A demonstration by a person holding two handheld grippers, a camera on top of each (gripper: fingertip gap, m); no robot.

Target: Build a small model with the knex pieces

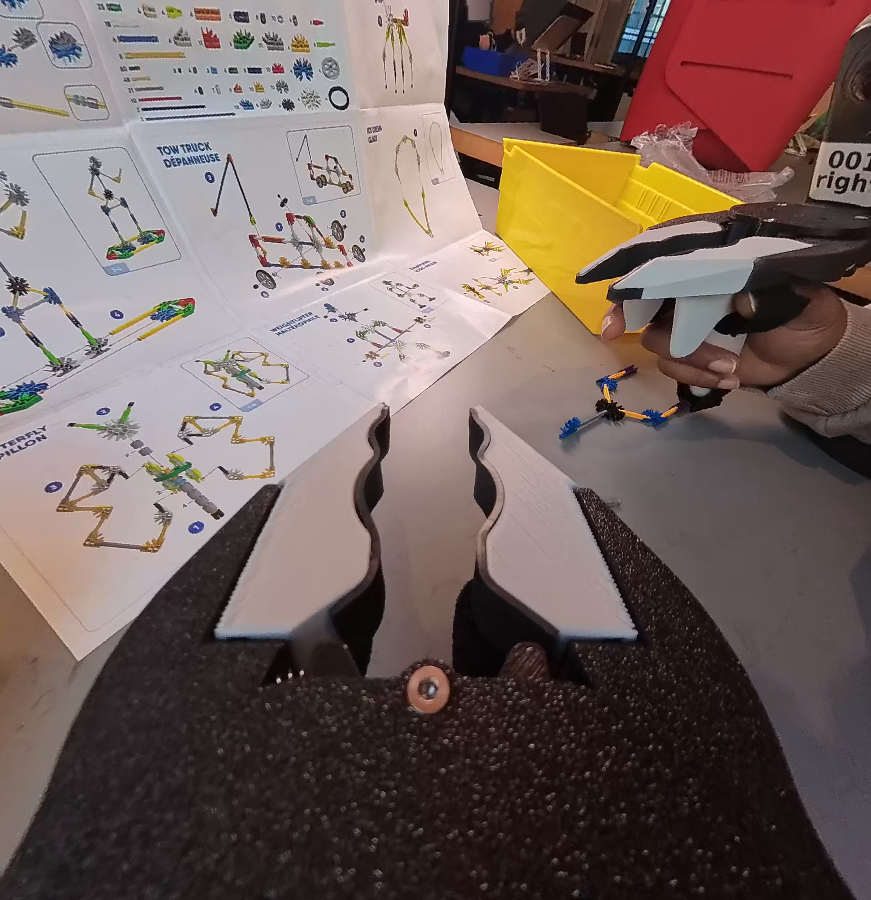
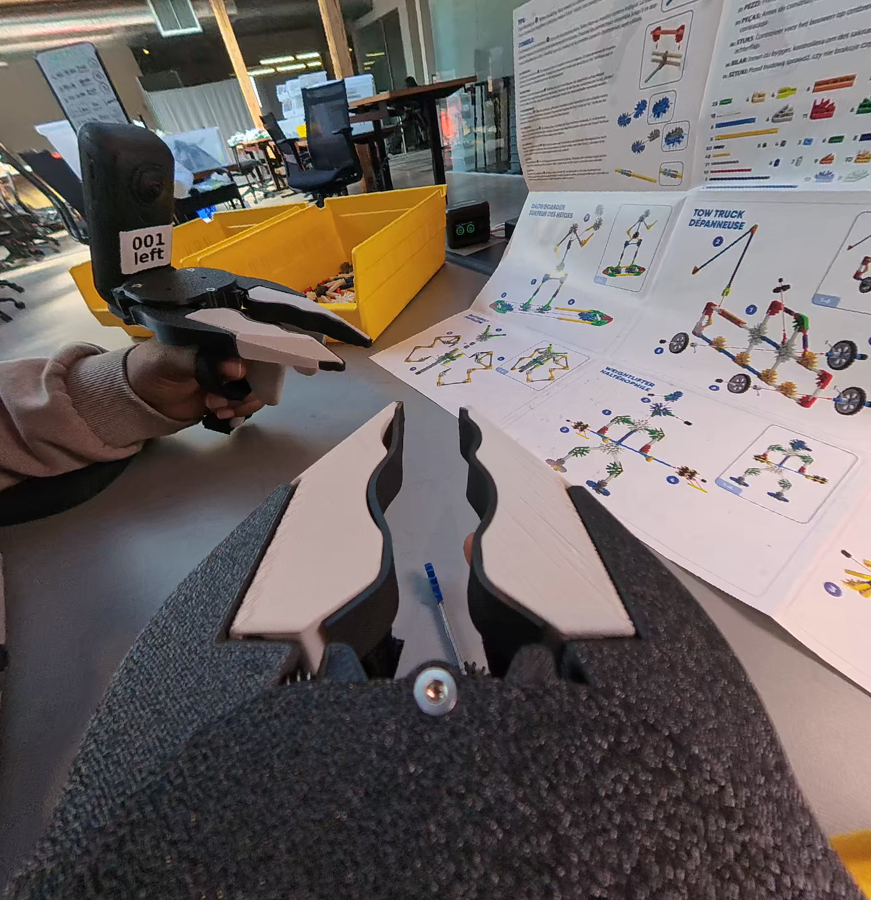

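Left gripper (image 1: 428,414) hovering low over the grey counter (image 1: 667,560), fingers (image 1: 326,526) parted, nothing between them but bare counter surface. Right gripper (image 2: 431,409) likewise released, fingers (image 2: 336,526) spread with a gap between the tips, grasping nothing.

Beneath the right gripper, on the counter, a small rod-and-connector assembly (image 1: 613,406): blue connectors, yellow rods, 1 black hub, a grey rod. Seen from the right wrist only as a blue connector on a thin grey rod (image 2: 438,599), lying on the counter between the fingers near their base. Touching or merely under them: cannot tell.

Large folded instruction sheet (image 1: 229,341) spread along the far edge of the counter, its lower part flat, its upper part rising upright, printed with coloured model diagrams. Left fingertips just beside its near edge.

At the far right of the counter, beyond the sheet, a yellow bin (image 1: 569,229), with crumpled clear plastic (image 1: 706,160) behind it. At the far left of the counter, more yellow bins (image 2: 375,253), 1 holding loose construction pieces (image 2: 333,290). Small dark device with a lit screen (image 2: 467,226) near these bins.
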